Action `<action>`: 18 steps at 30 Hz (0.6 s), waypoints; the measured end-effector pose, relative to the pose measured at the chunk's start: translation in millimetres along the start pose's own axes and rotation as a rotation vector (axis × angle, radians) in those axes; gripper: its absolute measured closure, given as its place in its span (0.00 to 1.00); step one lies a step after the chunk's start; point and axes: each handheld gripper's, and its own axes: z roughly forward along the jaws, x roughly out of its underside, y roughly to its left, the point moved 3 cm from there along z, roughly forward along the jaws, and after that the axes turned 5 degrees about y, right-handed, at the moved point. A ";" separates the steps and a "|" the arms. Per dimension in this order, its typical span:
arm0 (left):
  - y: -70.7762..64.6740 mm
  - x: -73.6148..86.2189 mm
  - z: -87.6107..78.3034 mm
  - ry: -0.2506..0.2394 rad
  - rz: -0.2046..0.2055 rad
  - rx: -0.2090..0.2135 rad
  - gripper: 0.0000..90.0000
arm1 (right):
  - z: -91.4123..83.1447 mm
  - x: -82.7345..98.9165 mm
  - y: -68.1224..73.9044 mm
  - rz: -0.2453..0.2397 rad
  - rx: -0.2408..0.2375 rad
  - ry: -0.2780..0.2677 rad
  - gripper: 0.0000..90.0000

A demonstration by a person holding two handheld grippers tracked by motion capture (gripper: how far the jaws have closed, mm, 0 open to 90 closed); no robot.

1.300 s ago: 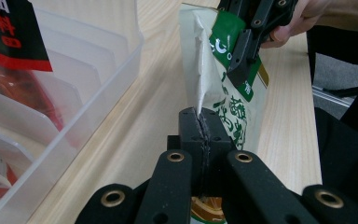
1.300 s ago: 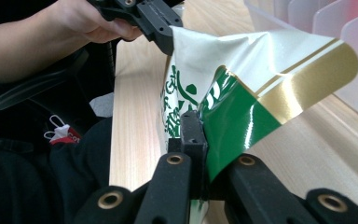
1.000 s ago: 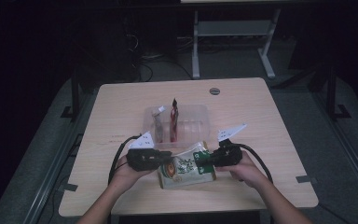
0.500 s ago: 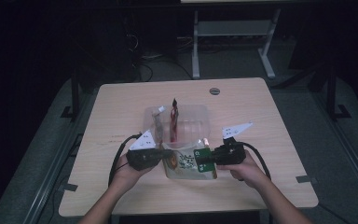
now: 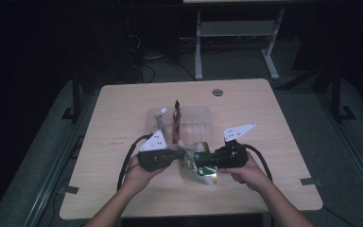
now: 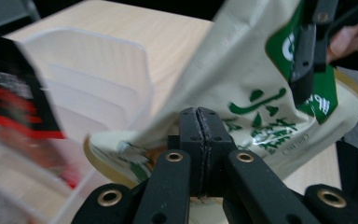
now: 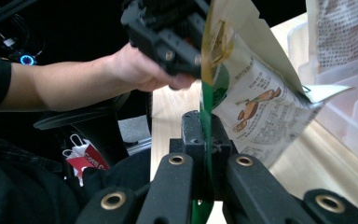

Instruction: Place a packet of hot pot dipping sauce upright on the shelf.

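Note:
A cream and green snack bag (image 5: pixel 197 166) hangs just above the table's front middle, held between both grippers. My left gripper (image 5: pixel 183 155) is shut on one edge of the bag (image 6: pixel 242 84), its jaws (image 6: pixel 200 135) pressed together on the film. From the other side, my right gripper (image 5: pixel 199 160) is shut on the green edge of the bag (image 7: pixel 256 112), which runs between its jaws (image 7: pixel 205 135). In the right gripper view the left gripper (image 7: pixel 186 51) clamps the bag's top. The right gripper's jaw (image 6: pixel 307 60) crosses the green patch in the left gripper view.
A clear divided plastic bin (image 5: pixel 194 118) stands just behind the bag, with a red packet (image 5: pixel 176 118) upright in it and a pale packet (image 5: pixel 159 113) beside that. The wooden table (image 5: pixel 123 118) has a round grommet (image 5: pixel 218 92) at the back. Dark floor surrounds it.
The bag lay flat on the table a second ago; now both hands have lifted it slightly and tipped it up. The left gripper has closed onto its edge.

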 end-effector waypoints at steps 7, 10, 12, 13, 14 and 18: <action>-3.8 3.1 3.1 0.030 0.002 0.020 0.85 | -14.2 -4.4 0.6 -0.009 0.026 -0.045 1.00; -4.5 7.7 3.6 0.055 -0.008 0.036 0.78 | -23.3 -6.0 0.4 -0.006 0.039 -0.073 1.00; -5.5 11.7 4.3 0.078 -0.006 0.047 0.72 | -29.6 -6.9 1.2 -0.003 0.044 -0.090 1.00; -6.5 13.8 4.6 0.084 -0.009 0.058 0.70 | -31.6 -7.3 0.8 -0.013 0.049 -0.096 1.00; -7.0 15.8 4.6 0.092 -0.007 0.066 0.67 | -34.1 -7.8 1.1 -0.017 0.053 -0.104 1.00; -6.8 23.1 3.3 0.124 -0.014 0.086 0.61 | -44.1 -6.4 3.5 -0.011 0.069 -0.123 1.00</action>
